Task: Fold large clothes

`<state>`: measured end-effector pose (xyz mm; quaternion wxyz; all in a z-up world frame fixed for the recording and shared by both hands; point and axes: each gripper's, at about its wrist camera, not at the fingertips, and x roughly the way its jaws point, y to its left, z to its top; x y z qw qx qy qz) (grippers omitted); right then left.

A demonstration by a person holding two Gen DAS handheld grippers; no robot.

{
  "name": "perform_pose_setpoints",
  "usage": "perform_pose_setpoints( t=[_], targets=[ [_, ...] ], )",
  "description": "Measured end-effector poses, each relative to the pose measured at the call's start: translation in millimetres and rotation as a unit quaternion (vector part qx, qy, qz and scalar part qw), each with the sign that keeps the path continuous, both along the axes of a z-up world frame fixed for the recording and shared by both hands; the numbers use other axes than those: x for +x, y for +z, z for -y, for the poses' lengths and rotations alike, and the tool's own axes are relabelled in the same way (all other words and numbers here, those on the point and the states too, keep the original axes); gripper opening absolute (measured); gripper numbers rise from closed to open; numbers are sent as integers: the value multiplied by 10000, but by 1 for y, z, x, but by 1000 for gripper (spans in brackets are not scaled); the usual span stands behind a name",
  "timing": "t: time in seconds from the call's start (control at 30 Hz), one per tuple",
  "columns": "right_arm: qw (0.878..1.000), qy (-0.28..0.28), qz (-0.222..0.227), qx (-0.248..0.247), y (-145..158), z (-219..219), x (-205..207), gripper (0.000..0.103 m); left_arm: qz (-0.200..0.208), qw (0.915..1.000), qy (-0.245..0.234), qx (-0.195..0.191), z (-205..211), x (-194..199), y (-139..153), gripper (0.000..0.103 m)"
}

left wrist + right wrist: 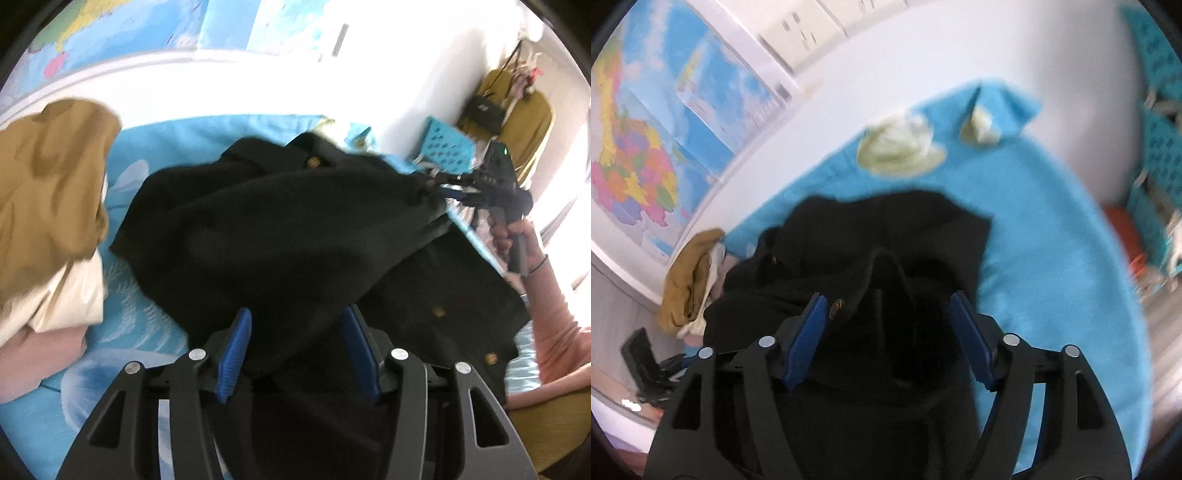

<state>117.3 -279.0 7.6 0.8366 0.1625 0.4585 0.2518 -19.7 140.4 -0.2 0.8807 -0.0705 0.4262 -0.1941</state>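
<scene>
At far left a stack (48, 229) of folded clothes, a mustard piece on top of cream and pink ones, sits on the blue sheet (155, 147); that part of the job looks done. Beside it, mid-bed, the black coat (266, 236) with brass buttons lies rumpled and partly doubled over, not yet a flat, squared fold. The left hand-held gripper (295, 350) has its jaws apart with coat fabric bunched between them, the pads not visibly pressing. To the right, the right hand-held gripper (890, 339) likewise stands open over a raised ridge of the coat, which its pads do not clamp. I judge the coat about halfway: it still needs smoothing, final folds and stacking.
</scene>
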Motion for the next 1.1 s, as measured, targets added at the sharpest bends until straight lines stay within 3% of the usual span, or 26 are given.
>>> perform_pose_setpoints(
  t=[0.13,0.2,0.27,0.4,0.53,0.57,0.63,0.8,1.1],
  targets=[
    [9954,576,699,-315,26,-24,-28,61,230,9997,-123,-40,12,7,11,62],
    [9915,838,801,-587,23,-43,-30,47,161,9998,-93,-48,18,18,6,62],
    [9890,1025,722,-781,11,-61,-22,44,0,10000,-30,-92,20,29,-4,62],
    [9911,862,284,-971,-25,-67,13,36,-344,9990,276,-62,15,41,-26,60],
    [9933,834,155,-782,-35,-63,20,38,-424,9975,541,-152,1,37,-32,60],
    [9927,836,159,-853,-32,-63,17,42,-424,9971,604,-176,-2,35,-30,60],
    [9925,772,308,-898,-18,-59,5,53,-345,9970,662,-211,-6,28,-25,60],
    [9915,859,610,-763,11,-45,-33,56,-143,9977,630,-221,-11,2,-15,62],
    [9919,865,478,-802,10,-21,-88,66,-79,9964,681,-491,-19,-52,-19,71]
  ],
)
